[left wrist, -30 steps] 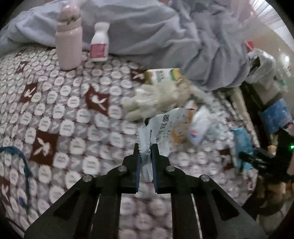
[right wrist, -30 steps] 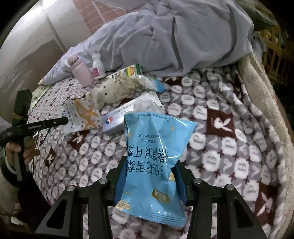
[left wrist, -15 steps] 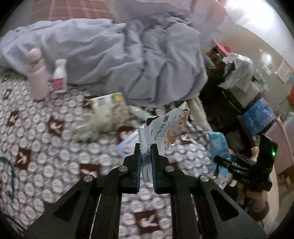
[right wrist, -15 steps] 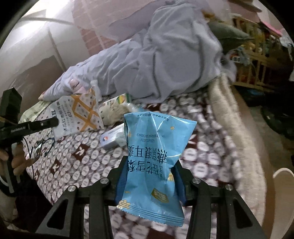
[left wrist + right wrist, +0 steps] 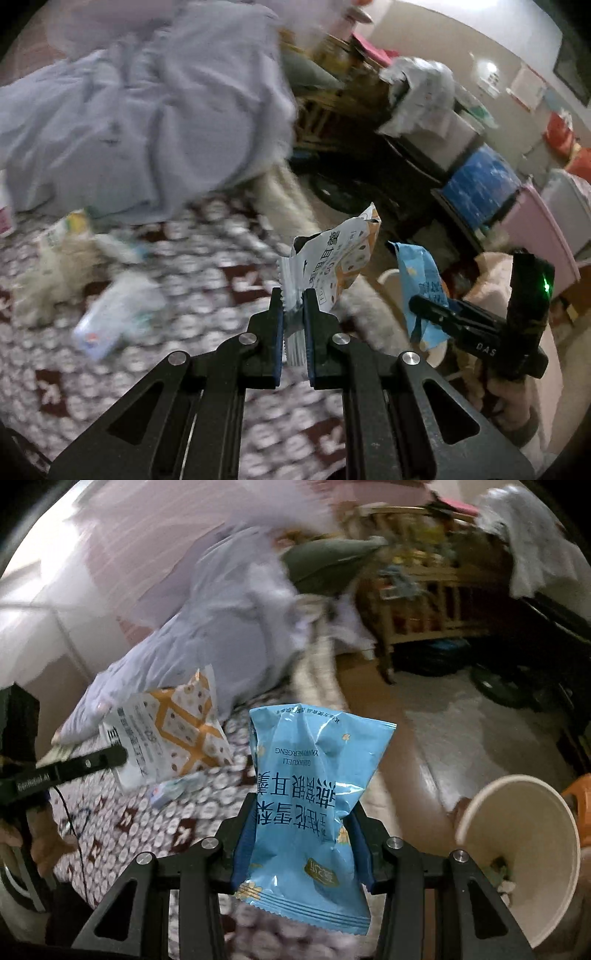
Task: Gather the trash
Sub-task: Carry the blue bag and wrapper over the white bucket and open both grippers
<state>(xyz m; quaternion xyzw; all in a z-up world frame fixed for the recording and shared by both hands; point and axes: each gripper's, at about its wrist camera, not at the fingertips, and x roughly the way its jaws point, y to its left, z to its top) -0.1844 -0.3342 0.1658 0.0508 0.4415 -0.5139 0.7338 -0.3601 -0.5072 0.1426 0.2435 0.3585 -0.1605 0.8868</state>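
Left wrist view first: the left gripper (image 5: 293, 306) has its jaws pressed tight on the crimped end of a white-and-orange snack wrapper (image 5: 341, 258), which stands up and leans off to the right, clear of the bed. Beyond it and to the right, the right gripper (image 5: 430, 308) carries a blue snack packet (image 5: 421, 273), side-on from here. Behind and to the left, blurred, lies the patterned blanket (image 5: 207, 254) with a fluffy toy (image 5: 55, 280), a small white box (image 5: 110, 321) and a rumpled grey quilt (image 5: 147, 110).

Over to the right wrist view: the right gripper (image 5: 301, 834) is pinching that blue snack packet (image 5: 314, 801) across its middle, jaws part-way apart with the pack filling the gap, its long axis running straight out along the fingers. To the left, the left gripper (image 5: 118, 755) holds the orange-patterned wrapper (image 5: 173, 738) above the blanket's edge.

Now the relation that matters: a cream waste bin (image 5: 554, 790) sits low at the right, its mouth tilted toward the camera, some litter visible inside. It lies right of and below the blue packet, beyond the bed's edge. The right gripper looks much the nearer, so I'd judge its packet goes in first, with the left reaching across after.
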